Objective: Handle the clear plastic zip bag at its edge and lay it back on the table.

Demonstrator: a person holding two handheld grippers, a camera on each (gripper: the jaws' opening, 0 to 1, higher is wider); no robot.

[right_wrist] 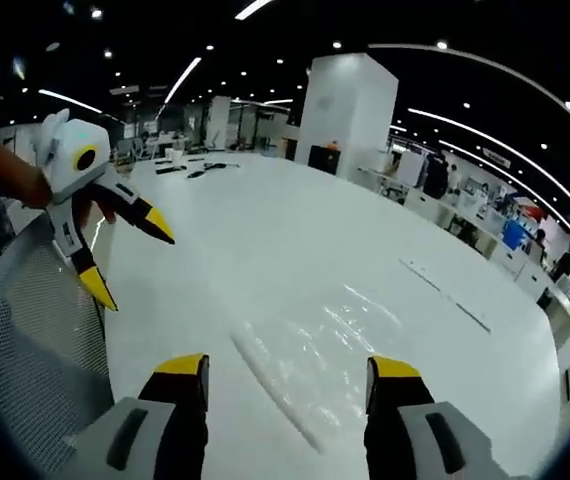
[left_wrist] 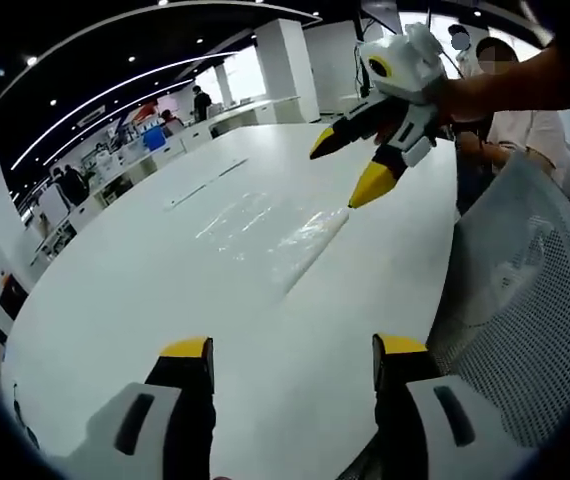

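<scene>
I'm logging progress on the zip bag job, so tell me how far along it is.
Done: nothing can be confirmed; the clear zip bag lies flat on the white table, either untouched or already laid back. In hand: nothing. The left tongs and right tongs are both open and empty, apart from the bag. Left: if this is the start, gripping the bag's edge, which lies nearest the right tongs.

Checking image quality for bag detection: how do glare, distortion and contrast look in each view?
Left gripper view: strong fisheye bend; the clear zip bag shows mostly as pale glints on the white table, low contrast; the right gripper hangs open above its edge. Right gripper view: ceiling lights reflect off the bag; its near edge reads as a faint ridge; the left gripper looks sharp.
</scene>
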